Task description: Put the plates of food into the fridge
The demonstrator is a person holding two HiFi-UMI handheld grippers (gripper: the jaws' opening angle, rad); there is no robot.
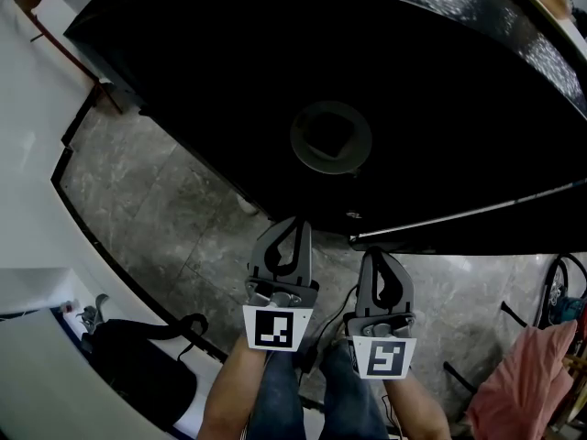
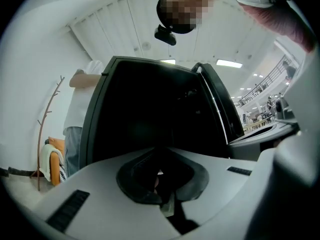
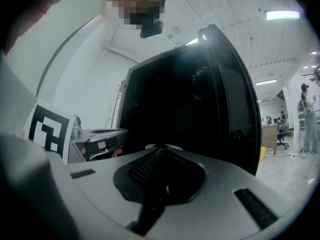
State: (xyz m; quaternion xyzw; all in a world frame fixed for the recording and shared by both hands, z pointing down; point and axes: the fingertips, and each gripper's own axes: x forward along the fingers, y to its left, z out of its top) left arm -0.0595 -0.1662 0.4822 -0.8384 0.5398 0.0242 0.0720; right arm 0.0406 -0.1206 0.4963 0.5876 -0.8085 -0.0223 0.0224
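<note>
fridge (image 1: 275, 71): black, seen filling the upper head view | plate (image 1: 330, 137): dimly seen at the fridge's dark front, beyond both gripper tips | forearms (image 1: 229, 397): held low and close together, pointed at the fridge | left gripper (image 1: 295, 227): jaws pressed together, nothing held | right gripper (image 1: 376, 257): jaws likewise closed, empty, just beside the left

Round plate (image 1: 330, 137), dark lump of food at centre, lies flat in deep shadow; black fridge (image 3: 170, 109) upright, door open at right, inside dark
</note>
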